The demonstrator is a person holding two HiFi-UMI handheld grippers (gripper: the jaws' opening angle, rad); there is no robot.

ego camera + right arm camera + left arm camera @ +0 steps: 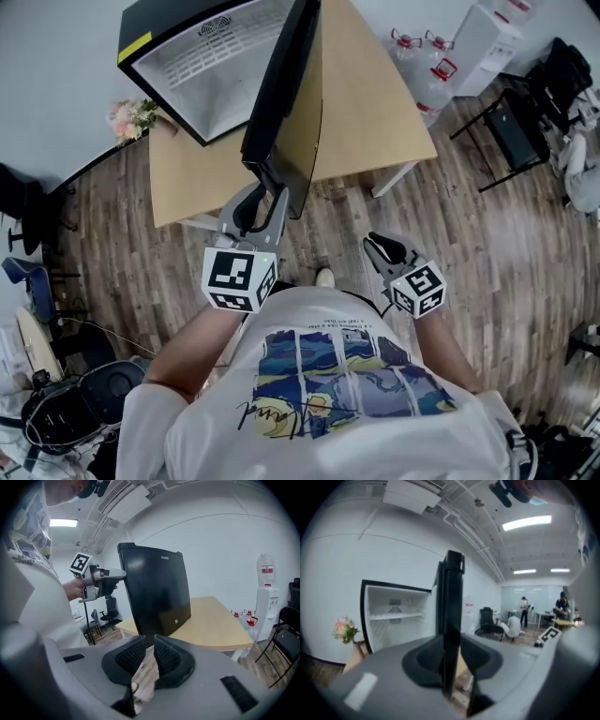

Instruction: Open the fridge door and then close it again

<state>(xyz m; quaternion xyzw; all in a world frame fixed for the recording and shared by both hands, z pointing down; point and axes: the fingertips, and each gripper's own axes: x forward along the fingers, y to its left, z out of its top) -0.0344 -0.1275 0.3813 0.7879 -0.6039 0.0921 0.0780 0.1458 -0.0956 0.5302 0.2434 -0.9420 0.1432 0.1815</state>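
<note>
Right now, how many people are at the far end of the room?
3, in the left gripper view: a standing person, a person in white low down, and another person standing farther right. Others may be hidden.

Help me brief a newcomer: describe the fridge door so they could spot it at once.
On the pale wooden table stands a small black fridge, open, its inside white. The door is the tall panel swung out toward the person, with the left tool clamped on its free edge. Unlike the fridge's white lining, its outer face is glossy black.
</note>
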